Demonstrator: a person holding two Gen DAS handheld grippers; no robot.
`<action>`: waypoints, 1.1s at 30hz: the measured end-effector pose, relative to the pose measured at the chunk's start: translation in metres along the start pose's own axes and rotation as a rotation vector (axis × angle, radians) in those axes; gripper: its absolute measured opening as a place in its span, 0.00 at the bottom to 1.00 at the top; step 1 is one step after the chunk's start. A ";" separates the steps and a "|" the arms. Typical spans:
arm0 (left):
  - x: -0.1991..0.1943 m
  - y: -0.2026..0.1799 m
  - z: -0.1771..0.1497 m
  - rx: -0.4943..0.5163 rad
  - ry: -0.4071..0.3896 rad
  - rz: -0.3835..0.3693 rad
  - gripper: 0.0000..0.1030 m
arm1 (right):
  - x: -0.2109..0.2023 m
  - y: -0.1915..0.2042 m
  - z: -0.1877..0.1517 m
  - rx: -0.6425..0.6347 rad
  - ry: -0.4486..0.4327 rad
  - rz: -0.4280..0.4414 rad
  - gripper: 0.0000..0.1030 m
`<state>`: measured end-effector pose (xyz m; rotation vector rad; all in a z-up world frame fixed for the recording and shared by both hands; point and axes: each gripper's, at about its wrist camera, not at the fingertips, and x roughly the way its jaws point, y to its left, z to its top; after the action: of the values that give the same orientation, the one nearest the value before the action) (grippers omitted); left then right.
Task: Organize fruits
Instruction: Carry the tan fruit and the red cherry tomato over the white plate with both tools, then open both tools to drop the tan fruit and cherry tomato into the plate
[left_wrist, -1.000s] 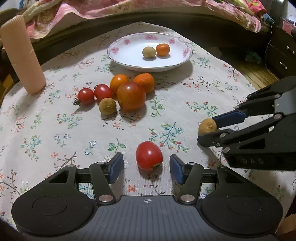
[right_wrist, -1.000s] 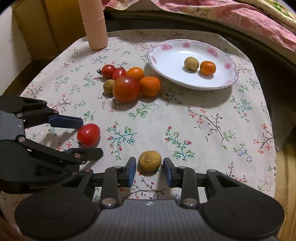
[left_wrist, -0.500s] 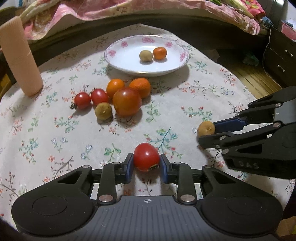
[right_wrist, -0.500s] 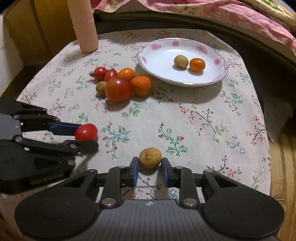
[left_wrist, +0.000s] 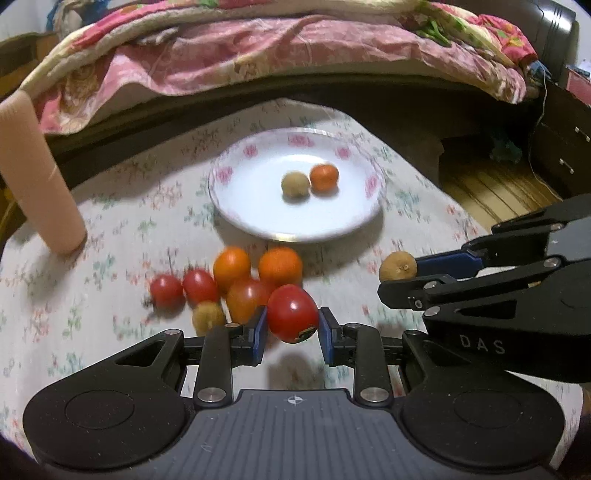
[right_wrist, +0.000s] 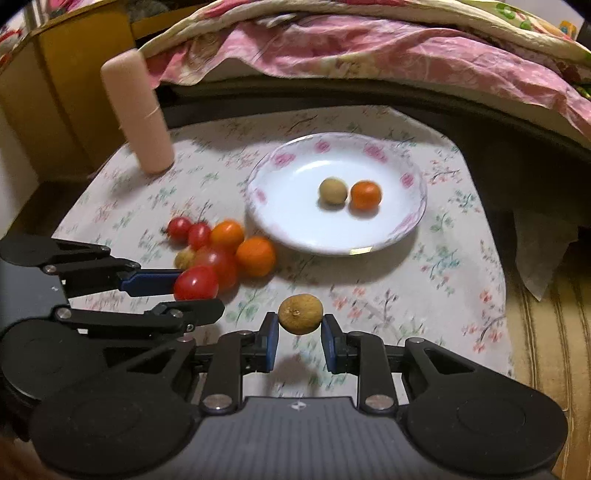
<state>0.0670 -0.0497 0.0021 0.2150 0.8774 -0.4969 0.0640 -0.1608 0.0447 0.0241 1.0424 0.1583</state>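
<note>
I have the left gripper (left_wrist: 291, 330) clenched on a red tomato (left_wrist: 292, 314), its blue pads pressing the widest part from either side, and the right gripper (right_wrist: 298, 338) grasping a small brown fruit (right_wrist: 300, 314) the same way across its middle. Both loads look light; I judge the tomato smooth, thin-skinned and easy to bruise or squirt out, so a gentle squeeze at the equator suits it, while the brown fruit's rough, dull skin should give better purchase. Compared with a second ago, when both pieces sat on the floral desk (left_wrist: 110, 332) between parted jaws, each is now gripped and lifted clear, with a shadow beneath it, and both views have moved forward toward the plate (right_wrist: 415, 214), which already carries a brown fruit and an orange one. The loose cluster (left_wrist: 236, 280) lies untouched between me and the plate.
</note>
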 end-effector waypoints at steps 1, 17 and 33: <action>0.002 0.001 0.004 -0.004 -0.005 0.000 0.35 | 0.001 -0.003 0.004 0.006 -0.004 0.001 0.28; 0.041 0.017 0.045 -0.024 -0.027 0.007 0.34 | 0.038 -0.031 0.049 0.051 -0.031 -0.003 0.28; 0.066 0.020 0.055 -0.018 -0.048 -0.002 0.37 | 0.068 -0.047 0.058 0.071 -0.031 -0.028 0.29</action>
<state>0.1497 -0.0750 -0.0158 0.1848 0.8350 -0.4943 0.1528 -0.1941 0.0116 0.0756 1.0170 0.0954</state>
